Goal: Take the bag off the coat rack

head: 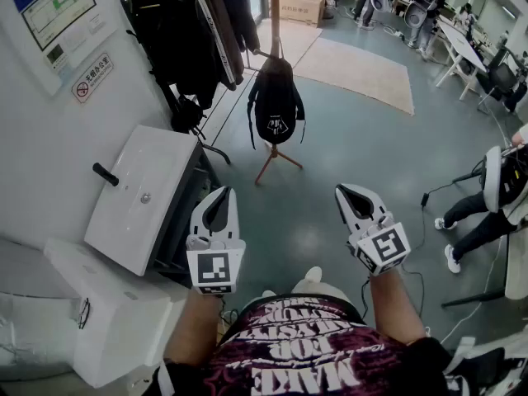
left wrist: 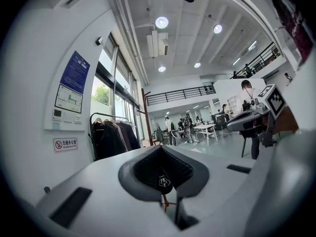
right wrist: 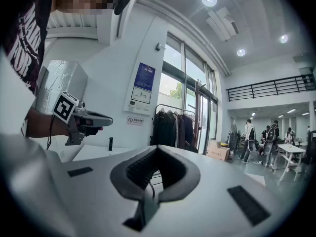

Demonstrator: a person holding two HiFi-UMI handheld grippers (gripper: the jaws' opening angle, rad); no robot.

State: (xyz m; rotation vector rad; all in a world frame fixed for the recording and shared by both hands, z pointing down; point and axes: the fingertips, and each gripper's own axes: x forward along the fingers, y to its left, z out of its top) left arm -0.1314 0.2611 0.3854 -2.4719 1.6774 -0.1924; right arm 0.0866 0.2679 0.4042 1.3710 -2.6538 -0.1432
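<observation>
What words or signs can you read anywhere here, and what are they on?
"MAKE" and "FOR", upside down: person's shirt; its top line is unclear.
"无烟办公室", probably: no-smoking sign.
Blue poster: print too small to read.
Bag: white emblem, no legible letters.

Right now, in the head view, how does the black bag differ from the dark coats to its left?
The bag hangs alone on the wooden coat rack, free on the floor; the coats hang several together close to the white wall. The bag is short and rounded with a white emblem; the coats are longer, and one has a white stripe. Both are dark and hang clear of the floor.
</observation>
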